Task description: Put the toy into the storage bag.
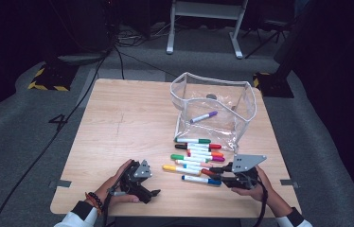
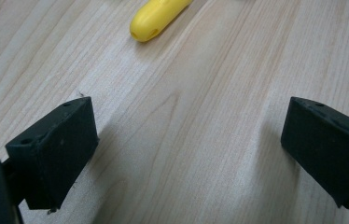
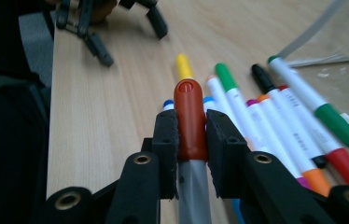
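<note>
Nearest, the red-capped marker (image 3: 190,119) is clamped between the fingers (image 3: 165,140) of the right gripper (image 1: 232,175), its long axis running along them. The left gripper (image 1: 142,187) rests on the tabletop (image 1: 118,123), fingers apart. Beyond the marker row (image 1: 198,153), the clear pouch (image 1: 213,106) lies open, nearer the right hand.

In the right hand-held gripper (image 3: 191,133) view, the red-capped marker (image 3: 190,119) is cut off by the bottom edge, and the jaws cover its sides. The yellow marker (image 2: 157,18) in the left hand-held gripper (image 2: 189,144) view is cut by the top edge; only its cap end shows. In the high view, the small dark thing (image 1: 211,96) in the clear pouch (image 1: 213,101) is too small to tell.
</note>
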A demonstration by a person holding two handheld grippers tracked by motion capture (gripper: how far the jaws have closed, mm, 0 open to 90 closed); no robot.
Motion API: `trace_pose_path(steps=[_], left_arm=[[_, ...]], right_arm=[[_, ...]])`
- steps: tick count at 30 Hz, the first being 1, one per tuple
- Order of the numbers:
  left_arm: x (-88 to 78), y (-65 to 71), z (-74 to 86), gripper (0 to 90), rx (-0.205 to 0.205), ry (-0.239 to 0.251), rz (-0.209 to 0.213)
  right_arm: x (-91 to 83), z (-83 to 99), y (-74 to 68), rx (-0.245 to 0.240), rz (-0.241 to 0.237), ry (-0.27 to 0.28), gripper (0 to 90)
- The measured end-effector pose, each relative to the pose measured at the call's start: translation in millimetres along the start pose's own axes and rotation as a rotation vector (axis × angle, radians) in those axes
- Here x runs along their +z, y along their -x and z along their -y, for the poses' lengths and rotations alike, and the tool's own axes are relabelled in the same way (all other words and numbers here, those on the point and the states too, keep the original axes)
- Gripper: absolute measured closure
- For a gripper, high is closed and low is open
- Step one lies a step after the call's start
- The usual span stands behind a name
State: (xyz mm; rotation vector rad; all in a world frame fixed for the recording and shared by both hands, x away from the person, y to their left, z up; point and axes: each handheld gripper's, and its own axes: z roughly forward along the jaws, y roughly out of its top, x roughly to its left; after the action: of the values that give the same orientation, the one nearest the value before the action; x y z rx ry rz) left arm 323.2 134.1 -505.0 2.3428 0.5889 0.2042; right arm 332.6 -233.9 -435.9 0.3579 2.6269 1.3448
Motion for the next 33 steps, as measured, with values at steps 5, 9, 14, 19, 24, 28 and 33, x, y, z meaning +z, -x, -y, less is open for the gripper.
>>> trace_pose_path(steps=[5,9,14,19,24,28,33], left_arm=[[0.0,0.0,0.0,4.0,0.000,0.000,0.000],[0.0,0.0,0.0,4.0,0.000,0.000,0.001],[0.1,-0.2,-0.1,3.9,0.000,-0.001,0.002],[0.1,-0.2,-0.1,3.9,0.000,-0.002,0.002],[0.1,-0.2,-0.1,3.9,0.001,-0.002,0.002],[0.1,-0.2,-0.1,3.9,0.001,-0.002,0.002],[0.1,-0.2,-0.1,3.9,0.000,-0.002,0.002]], right_arm=[[-22.6,-14.2,6.9,-0.012,0.057,0.048,74.7],[-34.2,-23.8,12.5,-0.017,0.091,0.071,74.7],[-51.1,-47.3,25.7,-0.031,0.136,0.103,74.7],[-61.3,-70.6,33.2,-0.060,0.175,0.107,74.7],[-77.7,-97.5,42.9,-0.093,0.210,0.150,74.7],[-83.8,-116.4,53.0,-0.100,0.239,0.160,74.7],[-81.1,-129.0,67.2,-0.090,0.259,0.140,74.7]])
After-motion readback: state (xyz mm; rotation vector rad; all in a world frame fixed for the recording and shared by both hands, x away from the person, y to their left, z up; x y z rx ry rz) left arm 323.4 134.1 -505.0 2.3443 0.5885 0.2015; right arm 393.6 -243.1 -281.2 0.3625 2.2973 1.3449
